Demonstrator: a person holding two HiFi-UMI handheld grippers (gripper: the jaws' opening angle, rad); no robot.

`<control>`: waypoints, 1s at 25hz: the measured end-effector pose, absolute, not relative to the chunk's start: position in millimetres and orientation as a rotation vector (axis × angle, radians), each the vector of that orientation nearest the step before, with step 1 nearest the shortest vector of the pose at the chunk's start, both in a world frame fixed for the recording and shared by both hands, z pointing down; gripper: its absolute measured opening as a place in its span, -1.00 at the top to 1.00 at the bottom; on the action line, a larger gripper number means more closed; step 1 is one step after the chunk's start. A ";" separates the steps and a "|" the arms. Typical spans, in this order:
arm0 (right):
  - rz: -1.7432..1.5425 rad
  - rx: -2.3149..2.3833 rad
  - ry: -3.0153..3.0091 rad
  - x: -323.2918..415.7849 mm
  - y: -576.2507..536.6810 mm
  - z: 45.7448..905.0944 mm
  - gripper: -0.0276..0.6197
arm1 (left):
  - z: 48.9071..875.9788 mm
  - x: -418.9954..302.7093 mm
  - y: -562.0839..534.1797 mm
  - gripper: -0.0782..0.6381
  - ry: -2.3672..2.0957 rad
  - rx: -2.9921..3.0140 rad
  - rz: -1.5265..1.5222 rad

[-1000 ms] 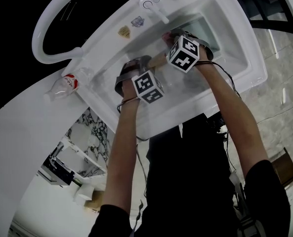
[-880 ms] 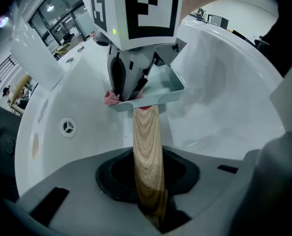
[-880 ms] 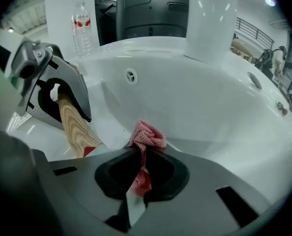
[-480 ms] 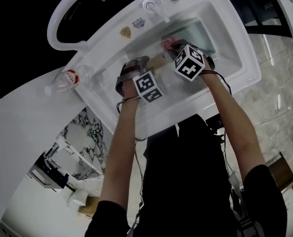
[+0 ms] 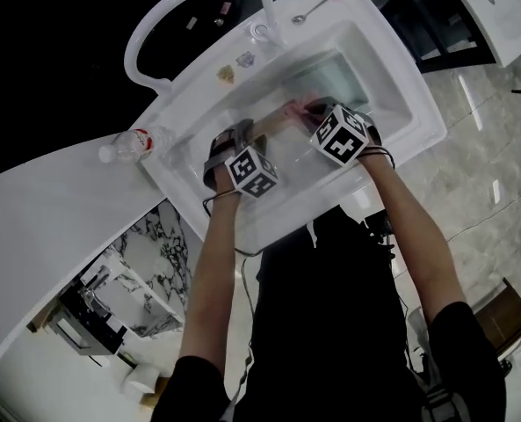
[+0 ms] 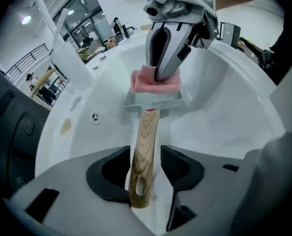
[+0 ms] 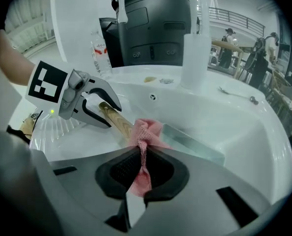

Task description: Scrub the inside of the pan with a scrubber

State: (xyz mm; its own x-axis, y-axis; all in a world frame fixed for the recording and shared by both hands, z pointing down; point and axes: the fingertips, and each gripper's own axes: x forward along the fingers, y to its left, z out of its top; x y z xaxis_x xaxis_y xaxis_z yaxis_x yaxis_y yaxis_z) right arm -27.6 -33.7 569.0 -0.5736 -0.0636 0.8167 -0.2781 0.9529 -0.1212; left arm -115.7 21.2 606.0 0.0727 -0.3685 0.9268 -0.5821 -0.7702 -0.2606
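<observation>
My left gripper [image 6: 145, 157] had just opened around the handle [image 6: 144, 132] (my right gripper [image 7: 141, 173] clamped the scrubber [image 7: 146, 129]), so the pan [image 6: 153, 101] could skid.

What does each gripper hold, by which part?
Right gripper: pink mesh scrubber, by its bunched end. Left gripper: nothing; its jaws just opened, the pan's wooden handle loose between them.
</observation>
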 end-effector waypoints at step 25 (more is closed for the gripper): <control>0.157 0.493 -2.195 4.6 56.7 461.7 0.78 | 494.1 -76.3 90.9 0.51 -1.218 2.411 1.494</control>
State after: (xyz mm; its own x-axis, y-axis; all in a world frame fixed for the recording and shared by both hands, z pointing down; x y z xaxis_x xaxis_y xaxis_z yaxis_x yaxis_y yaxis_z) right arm 4.6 56.7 461.7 -0.5544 -0.2933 0.7789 -0.4012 0.9141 0.0586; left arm -76.3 90.9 494.1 0.2204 -0.5895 0.7771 -0.6426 -0.6871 -0.3390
